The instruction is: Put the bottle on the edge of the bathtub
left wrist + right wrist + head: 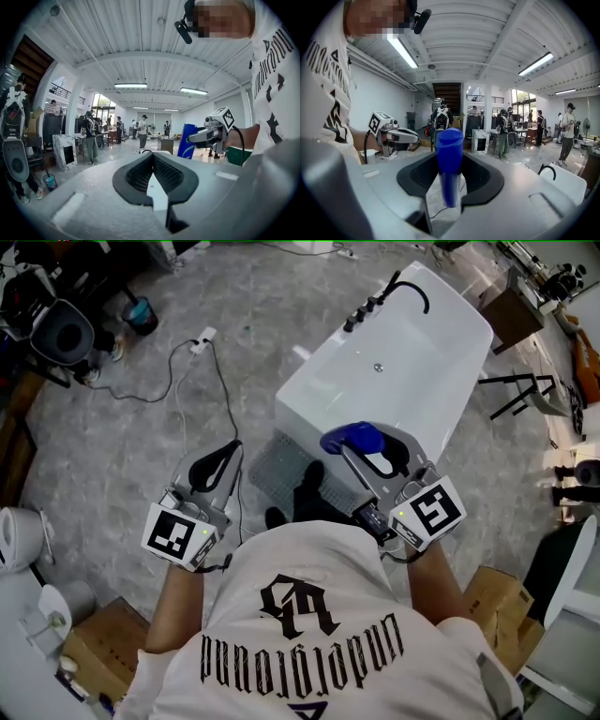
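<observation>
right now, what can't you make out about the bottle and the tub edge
- Print on the bottle: none shows in the right gripper view, and it is too small to read in the left gripper view.
- Near rim of the bathtub: head view, partly covered by the bottle and the right gripper.
- Rest of the bathtub: the right gripper view shows only one corner at the picture's edge.

Bathtub (314, 381) rim open; faucet (413, 287) beyond
</observation>
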`<state>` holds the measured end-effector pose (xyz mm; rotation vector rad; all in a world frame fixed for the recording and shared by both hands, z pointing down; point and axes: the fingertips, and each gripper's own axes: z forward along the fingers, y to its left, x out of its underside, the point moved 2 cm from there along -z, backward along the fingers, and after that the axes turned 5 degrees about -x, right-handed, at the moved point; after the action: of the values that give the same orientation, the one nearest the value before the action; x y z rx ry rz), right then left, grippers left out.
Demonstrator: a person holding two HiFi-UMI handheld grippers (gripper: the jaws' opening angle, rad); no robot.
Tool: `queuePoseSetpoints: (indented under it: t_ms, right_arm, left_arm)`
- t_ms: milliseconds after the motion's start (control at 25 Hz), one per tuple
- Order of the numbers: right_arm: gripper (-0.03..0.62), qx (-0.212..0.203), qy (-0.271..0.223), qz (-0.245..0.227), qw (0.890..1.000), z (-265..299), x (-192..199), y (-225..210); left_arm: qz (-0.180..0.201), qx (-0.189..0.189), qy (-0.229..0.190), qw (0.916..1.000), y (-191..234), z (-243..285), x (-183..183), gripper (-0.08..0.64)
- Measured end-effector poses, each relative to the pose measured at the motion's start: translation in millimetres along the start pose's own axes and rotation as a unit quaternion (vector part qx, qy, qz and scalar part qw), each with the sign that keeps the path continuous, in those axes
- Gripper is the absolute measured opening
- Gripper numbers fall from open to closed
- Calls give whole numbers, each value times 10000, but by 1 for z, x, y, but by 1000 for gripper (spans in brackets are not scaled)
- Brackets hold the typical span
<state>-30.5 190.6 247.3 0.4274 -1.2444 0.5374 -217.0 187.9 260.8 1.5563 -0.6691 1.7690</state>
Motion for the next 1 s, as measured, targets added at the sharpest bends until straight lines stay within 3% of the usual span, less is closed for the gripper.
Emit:
queuePoseSetpoints:
  t_ms: [440, 640, 1000]
  right_arm:
    - [153, -382, 69, 39, 9992, 49, 7, -92]
    - [153, -320, 191, 108, 9992, 61, 17, -153]
    - [153, -125, 83, 123, 9998, 39, 16, -242]
  left_arm:
    - [-94, -221, 200, 9995, 39, 88, 0, 8]
    - [-151, -103, 248, 9995, 53, 157, -1, 8]
    - [-31, 99, 148, 9998, 39, 255, -28, 8]
